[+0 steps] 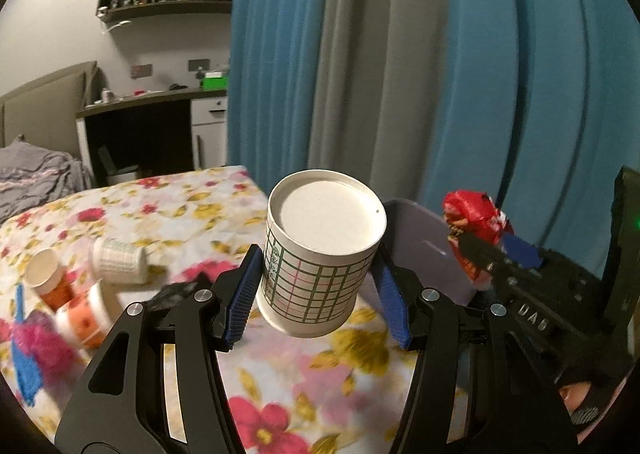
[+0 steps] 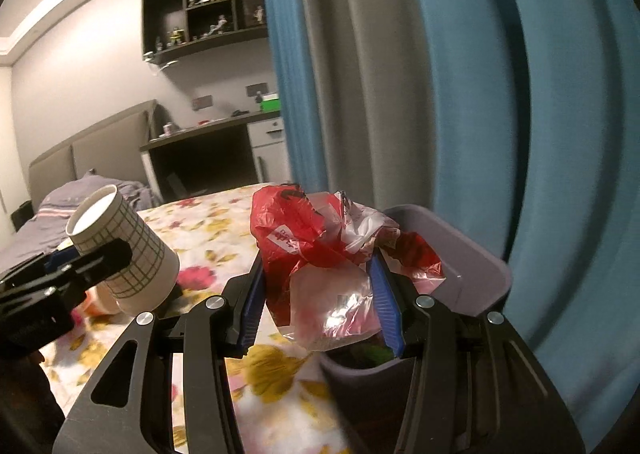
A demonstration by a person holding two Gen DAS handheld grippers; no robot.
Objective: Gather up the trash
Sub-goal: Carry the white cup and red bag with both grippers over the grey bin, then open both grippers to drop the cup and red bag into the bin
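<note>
Here the left gripper [image 1: 316, 286] clamps a white paper cup printed with a green and pink grid [image 1: 320, 254], its blue ribbed pads pressed on either side of the cup wall, the cup tipped so its flat bottom faces the camera and lifted clear of the floral tablecloth [image 1: 304, 394]. The right gripper [image 2: 320, 294] is closed on a crumpled red and clear plastic bag [image 2: 320, 254], which bulges up between its blue pads and hangs just over the front rim of a grey-purple plastic bin [image 2: 472, 266]. The bin stands at the table's edge against the blue and grey curtain [image 2: 500, 94]; something green shows inside it, too dark to identify. In the left wrist view, more rubbish lies blurred on the cloth to the left: another grid-printed cup [image 1: 120, 260] on its side, two orange and white paper cups [image 1: 68, 294], and a pink fluffy thing [image 1: 44, 346] beside a blue scrap.
</note>
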